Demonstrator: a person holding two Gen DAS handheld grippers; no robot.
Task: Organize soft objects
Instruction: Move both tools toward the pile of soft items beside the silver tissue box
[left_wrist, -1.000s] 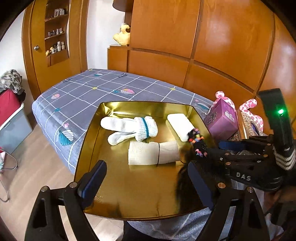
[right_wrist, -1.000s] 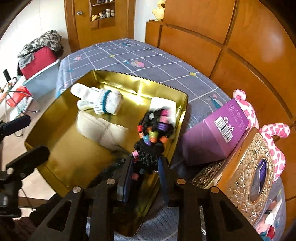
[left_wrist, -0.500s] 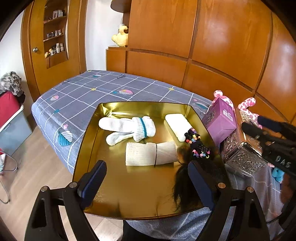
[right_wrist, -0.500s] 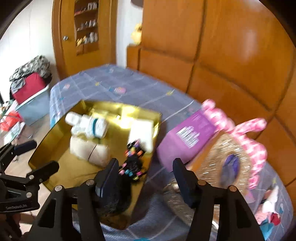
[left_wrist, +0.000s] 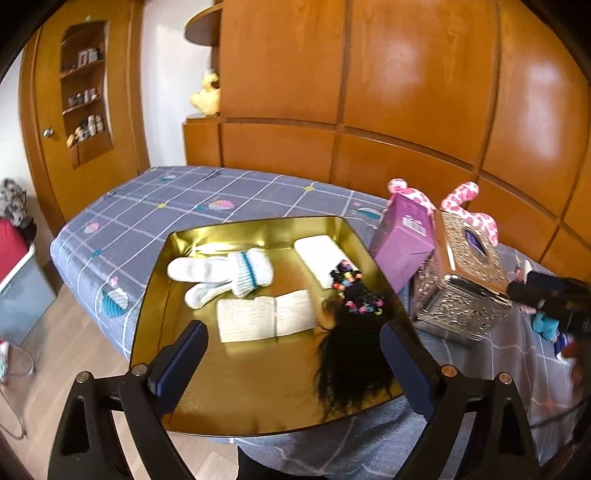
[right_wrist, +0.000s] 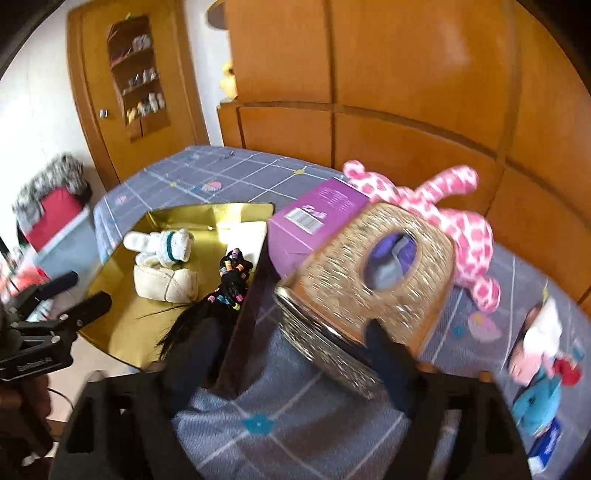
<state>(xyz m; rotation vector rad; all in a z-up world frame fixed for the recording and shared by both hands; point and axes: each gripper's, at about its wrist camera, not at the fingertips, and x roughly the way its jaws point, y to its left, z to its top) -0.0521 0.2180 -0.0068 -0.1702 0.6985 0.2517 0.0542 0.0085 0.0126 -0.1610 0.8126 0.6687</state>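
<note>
A gold tray (left_wrist: 207, 413) lies on the bed and holds white socks (left_wrist: 225, 271), a folded cream cloth (left_wrist: 264, 319), a white pad (left_wrist: 321, 256) and a black hair piece with coloured bands (left_wrist: 356, 306). My left gripper (left_wrist: 291, 365) is open and empty above the tray's near part. My right gripper (right_wrist: 291, 373) is open and empty over the bedspread, right of the tray (right_wrist: 110, 291), near the ornate gold box (right_wrist: 373, 280). A pink spotted plush (right_wrist: 461, 225) lies behind the box. A small doll and blue plush (right_wrist: 539, 369) lie at the right.
A purple carton (left_wrist: 404, 240) and the ornate gold box (left_wrist: 461, 284) stand right of the tray. The grey checked bedspread (left_wrist: 177, 203) runs back to a wooden wall. A red bag on a grey bin (left_wrist: 14, 266) sits on the floor at left.
My right gripper let go of the black hair piece in the tray, opened, and moved back and right toward the gold box. My left gripper has stayed open over the tray.
</note>
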